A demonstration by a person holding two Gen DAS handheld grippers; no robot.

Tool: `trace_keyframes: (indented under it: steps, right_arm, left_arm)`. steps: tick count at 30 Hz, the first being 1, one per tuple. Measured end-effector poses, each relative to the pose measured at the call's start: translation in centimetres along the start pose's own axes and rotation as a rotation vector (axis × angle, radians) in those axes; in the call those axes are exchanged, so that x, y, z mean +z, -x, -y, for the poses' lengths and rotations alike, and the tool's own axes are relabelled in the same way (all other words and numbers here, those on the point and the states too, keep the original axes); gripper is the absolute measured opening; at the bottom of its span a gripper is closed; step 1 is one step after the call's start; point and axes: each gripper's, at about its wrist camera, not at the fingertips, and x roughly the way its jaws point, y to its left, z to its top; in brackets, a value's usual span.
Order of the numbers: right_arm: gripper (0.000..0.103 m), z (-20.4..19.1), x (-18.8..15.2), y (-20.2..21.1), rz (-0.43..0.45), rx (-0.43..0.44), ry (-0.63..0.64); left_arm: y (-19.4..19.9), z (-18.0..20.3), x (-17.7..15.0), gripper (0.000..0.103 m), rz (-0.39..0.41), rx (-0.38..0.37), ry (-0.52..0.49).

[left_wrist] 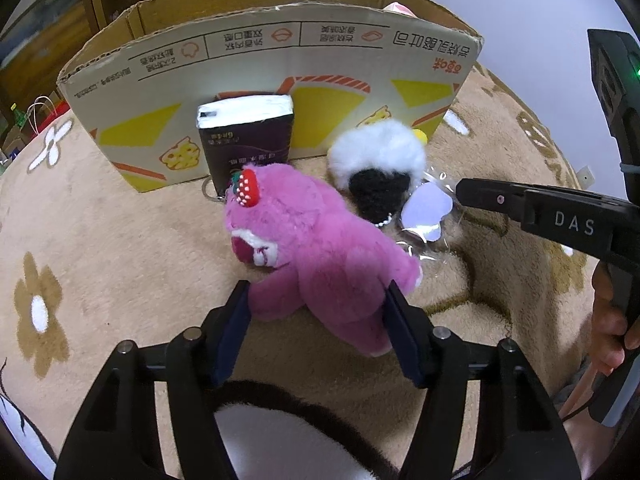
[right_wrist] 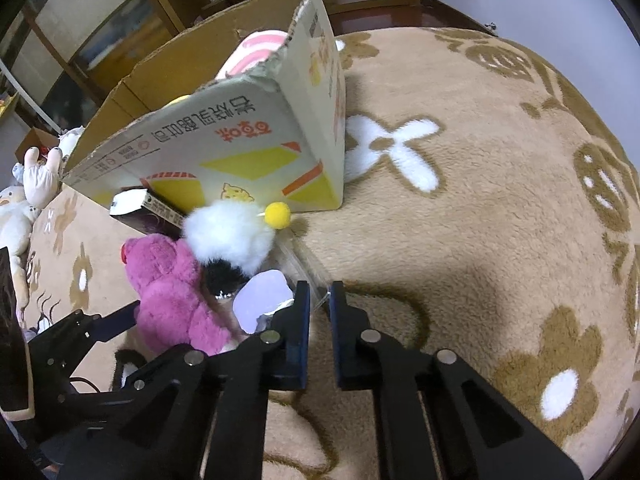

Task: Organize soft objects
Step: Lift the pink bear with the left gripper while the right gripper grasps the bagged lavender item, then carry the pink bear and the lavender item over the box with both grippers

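A pink plush bear (left_wrist: 316, 256) with a strawberry on its ear lies on the beige carpet in front of a cardboard box (left_wrist: 272, 92). My left gripper (left_wrist: 316, 300) is open, its fingers on either side of the bear's lower body. Behind the bear lie a white and black fluffy toy (left_wrist: 376, 160) and a clear plastic packet with a lilac card (left_wrist: 426, 212). In the right wrist view my right gripper (right_wrist: 319, 294) is nearly shut, its tips at the edge of the clear packet (right_wrist: 262, 300); whether it pinches the plastic I cannot tell. The bear (right_wrist: 172, 292) lies to its left.
A dark tissue pack (left_wrist: 248, 136) leans against the box. A yellow pompom (right_wrist: 278, 214) sits by the box corner. A pink striped soft thing (right_wrist: 256, 56) is inside the box. Pale plush toys (right_wrist: 24, 200) lie at far left. Shelves stand behind.
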Motion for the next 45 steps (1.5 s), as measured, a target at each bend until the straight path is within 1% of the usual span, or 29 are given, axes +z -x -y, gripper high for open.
trace_keyframes:
  steps: [3,7,14,20,23,24,28,30,33,35,38,39,41,45]
  right_arm:
    - [0.008,0.1,0.4,0.1,0.019,0.016,0.013]
    - [0.006,-0.5,0.1,1.5,0.057,0.030,0.035]
    - [0.002,-2.1,0.1,4.1,0.147,0.018,0.085]
    - [0.002,-2.8,-0.4,5.9,0.201,-0.013,0.114]
    - [0.002,-2.6,-0.5,6.8,0.222,-0.001,0.108]
    - [0.002,-2.5,-0.5,7.2,0.230,0.004,0.108]
    - [0.002,-2.5,-0.6,8.8,0.268,0.019,0.107]
    - [0.002,-2.6,-0.7,9.8,0.294,0.028,0.109]
    - [0.002,-2.8,-0.5,11.0,0.329,0.040,0.111]
    - [0.002,-3.1,-0.3,11.9,0.354,0.058,0.109]
    - [0.002,-3.6,0.1,13.2,0.390,0.062,0.129]
    - [0.002,-3.6,0.2,13.6,0.397,0.064,0.135]
    - [0.002,-3.9,0.4,14.4,0.414,0.061,0.146]
    - [0.002,-4.5,0.9,15.5,0.448,0.064,0.167]
  left_arm:
    - [0.2,0.0,-0.1,0.058,-0.004,0.001,0.002]
    - [0.9,-0.2,-0.3,0.057,0.002,0.006,0.010]
    - [2.6,-0.2,-0.7,0.050,0.027,-0.012,0.003]
    - [4.1,0.1,-1.1,0.047,0.053,0.021,-0.006]
    - [5.3,0.9,-1.5,0.047,0.086,0.070,-0.032]
    - [5.6,1.0,-1.6,0.047,0.092,0.075,-0.036]
    - [7.3,1.4,-2.0,0.047,0.138,0.099,-0.051]
    - [8.4,1.4,-1.9,0.047,0.175,0.122,-0.050]
    - [10.2,0.7,-1.6,0.047,0.241,0.137,-0.022]
    - [11.1,0.4,-0.9,0.048,0.293,0.157,-0.018]
    - [12.6,0.1,-0.3,0.048,0.359,0.168,-0.014]
    - [13.2,0.0,0.0,0.048,0.386,0.194,-0.020]
    - [13.9,0.1,0.3,0.048,0.414,0.225,-0.036]
    - [14.6,-0.1,1.3,0.048,0.464,0.243,-0.063]
